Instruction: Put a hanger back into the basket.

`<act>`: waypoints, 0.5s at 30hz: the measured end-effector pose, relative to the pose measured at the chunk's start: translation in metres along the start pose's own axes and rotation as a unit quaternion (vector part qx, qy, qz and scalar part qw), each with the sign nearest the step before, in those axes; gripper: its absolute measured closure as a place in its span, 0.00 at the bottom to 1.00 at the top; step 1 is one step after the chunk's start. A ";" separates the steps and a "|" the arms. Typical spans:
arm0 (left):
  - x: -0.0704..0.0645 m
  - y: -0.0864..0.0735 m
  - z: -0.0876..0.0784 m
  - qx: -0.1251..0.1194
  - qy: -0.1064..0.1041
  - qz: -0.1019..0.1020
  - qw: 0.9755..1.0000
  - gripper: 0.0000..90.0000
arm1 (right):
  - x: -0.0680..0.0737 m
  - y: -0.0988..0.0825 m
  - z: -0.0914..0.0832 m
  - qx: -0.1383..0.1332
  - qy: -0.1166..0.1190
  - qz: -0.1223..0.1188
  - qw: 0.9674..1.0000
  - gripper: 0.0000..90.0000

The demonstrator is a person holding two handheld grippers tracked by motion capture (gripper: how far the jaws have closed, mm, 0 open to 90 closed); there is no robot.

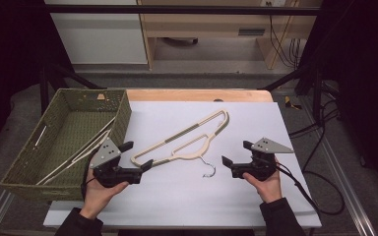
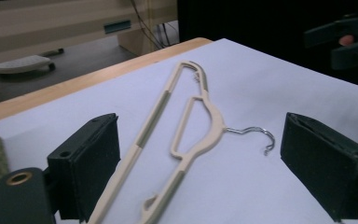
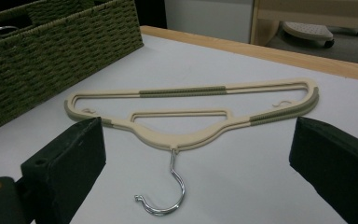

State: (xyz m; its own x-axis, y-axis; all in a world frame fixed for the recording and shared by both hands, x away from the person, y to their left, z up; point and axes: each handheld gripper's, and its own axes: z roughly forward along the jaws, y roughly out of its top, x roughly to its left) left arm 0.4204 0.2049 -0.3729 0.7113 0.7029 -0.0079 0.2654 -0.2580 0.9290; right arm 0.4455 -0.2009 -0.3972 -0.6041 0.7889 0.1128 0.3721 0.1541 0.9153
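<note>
Where the wooden counter point(image 1: 197, 94) wears a white sheet point(image 1: 187, 196), a cream hanger point(image 1: 187, 137) lies flat beside a woven basket point(image 1: 123, 118); left gripper point(image 1: 138, 157) and right gripper point(image 1: 237, 153) gape wide, empty, dark room behind.

hanger point(image 1: 187, 138): flat on white sheet, frame centre
left gripper point(image 1: 137, 160): jaws apart at hanger's lower-left end
basket point(image 1: 123, 115): left
</note>
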 end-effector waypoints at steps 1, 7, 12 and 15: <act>0.000 0.000 0.000 0.000 0.000 0.000 1.000 0.13 | 0.000 0.000 0.000 0.000 0.000 0.000 1.000 0.05; -0.010 -0.012 0.011 0.016 -0.029 0.005 0.999 0.12 | 0.009 0.004 0.019 0.013 -0.003 -0.002 1.000 0.07; -0.014 -0.021 0.020 0.034 -0.038 0.011 0.999 0.08 | 0.014 0.005 0.036 0.029 -0.006 -0.003 1.000 0.09; -0.014 -0.029 0.021 0.045 -0.042 0.008 0.998 0.08 | 0.017 0.004 0.050 0.045 -0.005 0.000 0.999 0.10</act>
State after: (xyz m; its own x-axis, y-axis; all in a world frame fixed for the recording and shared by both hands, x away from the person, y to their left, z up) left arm 0.4166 0.1882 -0.4077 0.7673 0.6407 -0.0277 0.3073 -0.3295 0.8927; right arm 0.4723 -0.1567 -0.4108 -0.5979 0.7942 0.1084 0.4335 0.2066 0.8772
